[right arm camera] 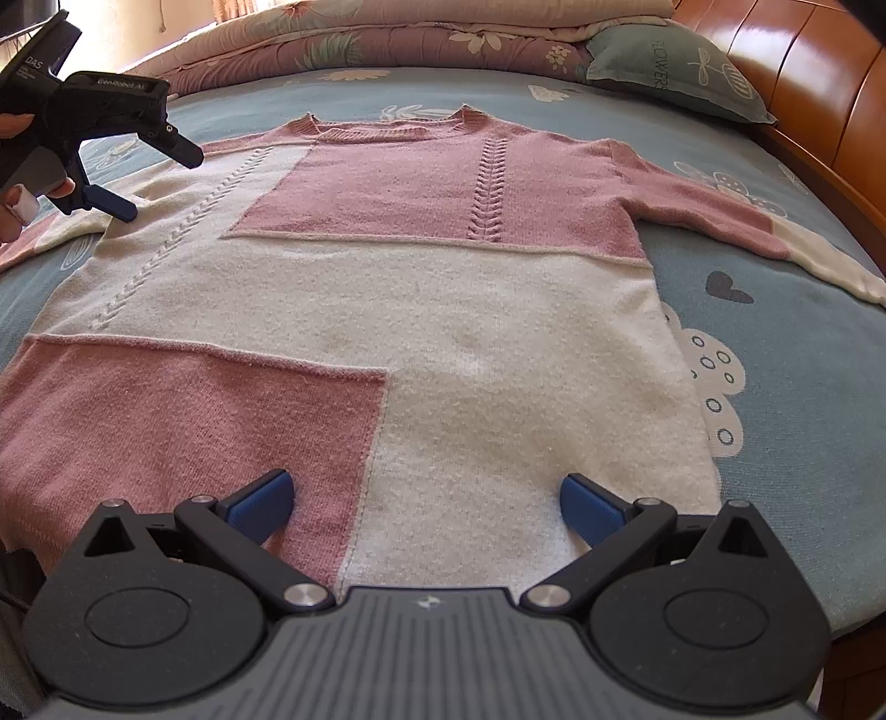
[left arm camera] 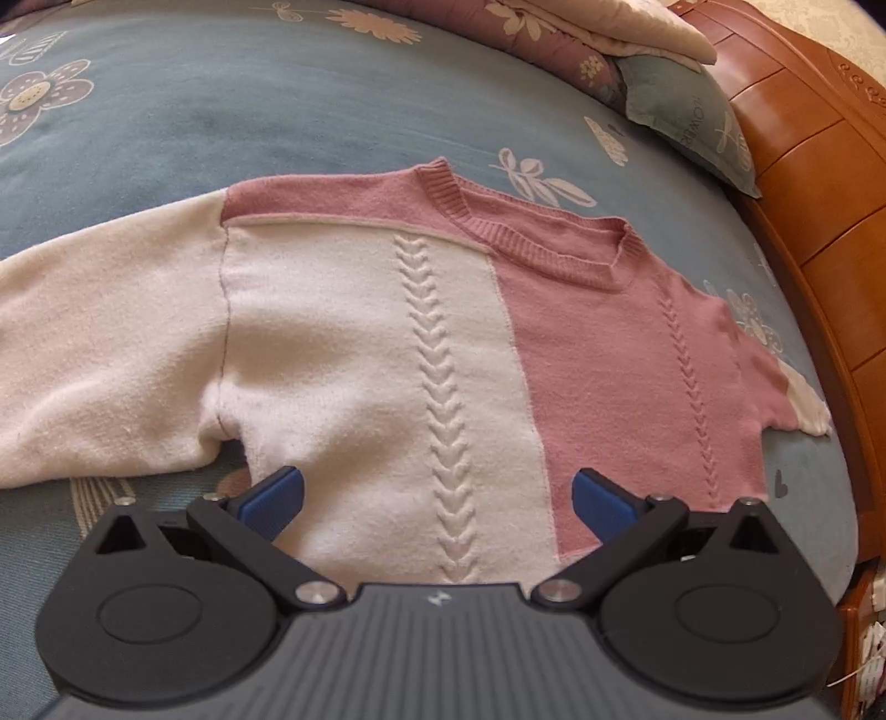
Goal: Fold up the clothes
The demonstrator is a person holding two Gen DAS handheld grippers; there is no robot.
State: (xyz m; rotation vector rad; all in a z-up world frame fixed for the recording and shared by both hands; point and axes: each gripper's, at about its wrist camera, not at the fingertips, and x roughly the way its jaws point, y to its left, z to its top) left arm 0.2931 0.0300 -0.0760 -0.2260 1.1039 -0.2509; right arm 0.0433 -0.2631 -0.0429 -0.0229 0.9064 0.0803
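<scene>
On the bed [right arm camera: 786,354] my pink-and-cream sweater [right arm camera: 421,310] lies flat; left gripper [left arm camera: 437,501] and right gripper [right arm camera: 426,501] hover, fingers wide, empty.

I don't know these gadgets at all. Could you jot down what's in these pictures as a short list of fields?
Place: a bed with a blue flowered sheet
Garment: pink and cream sweater, lying flat and face up, both sleeves spread out, not yet folded
Left gripper: jaws open, held over the sweater's left sleeve side, holding nothing
Right gripper: jaws open, near the sweater's hem, holding nothing
Beyond the neckline: a folded quilt and a blue-grey pillow
Right side: a wooden headboard
</scene>
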